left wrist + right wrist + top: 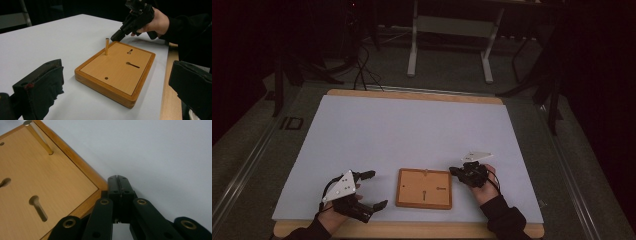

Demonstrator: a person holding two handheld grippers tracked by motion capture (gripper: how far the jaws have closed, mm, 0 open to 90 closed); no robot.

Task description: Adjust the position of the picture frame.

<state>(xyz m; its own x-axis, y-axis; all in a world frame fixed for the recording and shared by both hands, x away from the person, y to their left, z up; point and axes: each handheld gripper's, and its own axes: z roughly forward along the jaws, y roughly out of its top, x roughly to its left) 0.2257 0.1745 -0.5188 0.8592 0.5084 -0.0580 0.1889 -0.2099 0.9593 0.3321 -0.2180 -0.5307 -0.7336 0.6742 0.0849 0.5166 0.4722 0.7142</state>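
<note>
A flat wooden board [423, 188] with a raised rim lies on the white sheet near the table's front edge. It has two keyhole slots [132, 65] and a small round hole [106, 78]. A thin brass peg [107, 46] stands upright near one edge of the board [37, 177], and the peg [38, 137] leans across the right gripper view. My left gripper [377, 189] rests left of the board, jaws wide open and empty [116, 67]. My right gripper [457, 171] is shut on nothing, its tip [118, 180] on the sheet beside the board's corner [117, 36].
The white sheet [412, 130] covers most of the wooden table, whose bare front edge [412, 230] runs below the board. Beyond the table, a white desk frame [452, 30] and dark cables [362, 70] stand on the grey floor.
</note>
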